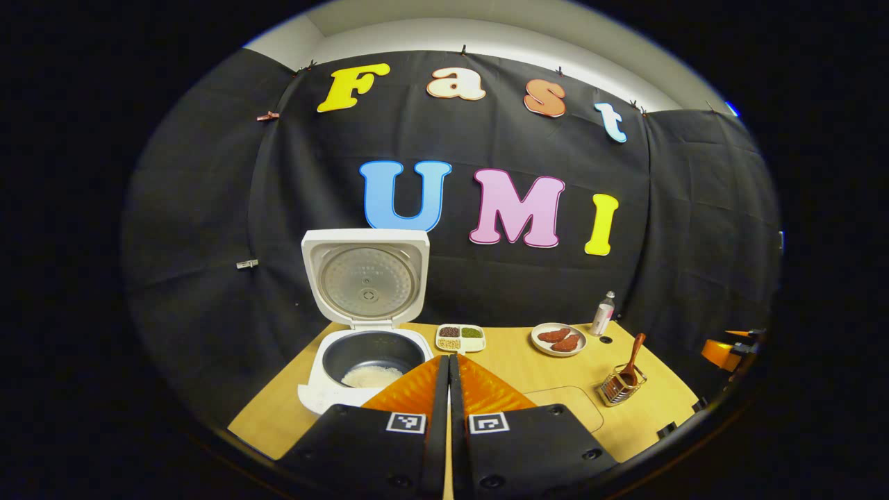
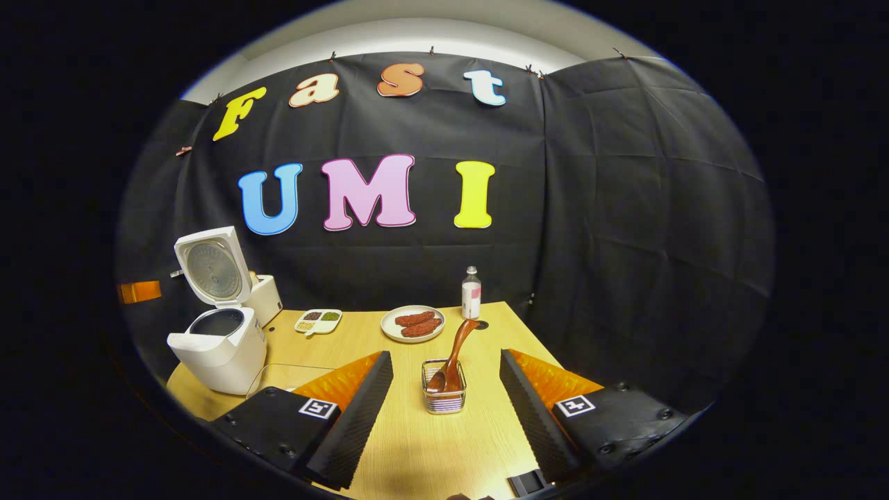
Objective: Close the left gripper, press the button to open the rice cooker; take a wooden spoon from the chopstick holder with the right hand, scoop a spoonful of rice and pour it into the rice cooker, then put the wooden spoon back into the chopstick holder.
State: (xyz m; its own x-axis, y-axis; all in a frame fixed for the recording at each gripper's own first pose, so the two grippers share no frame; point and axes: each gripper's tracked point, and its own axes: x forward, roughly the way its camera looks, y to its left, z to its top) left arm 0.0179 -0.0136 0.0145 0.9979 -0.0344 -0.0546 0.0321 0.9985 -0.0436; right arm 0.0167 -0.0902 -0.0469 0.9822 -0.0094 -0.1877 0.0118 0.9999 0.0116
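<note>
item: wooden spoon [image 2: 455,356] in chopstick holder [image 2: 444,396], leaning handle-up toward table's [image 2: 417,451] far edge; i'm lining right gripper [image 2: 444,389] wide around it; left gripper [image 1: 448,389] closed, empty.

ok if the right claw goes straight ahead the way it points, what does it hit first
Probably the chopstick holder with the wooden spoon in it: it stands centred ahead of the open right claw, though depth is unclear.
</note>
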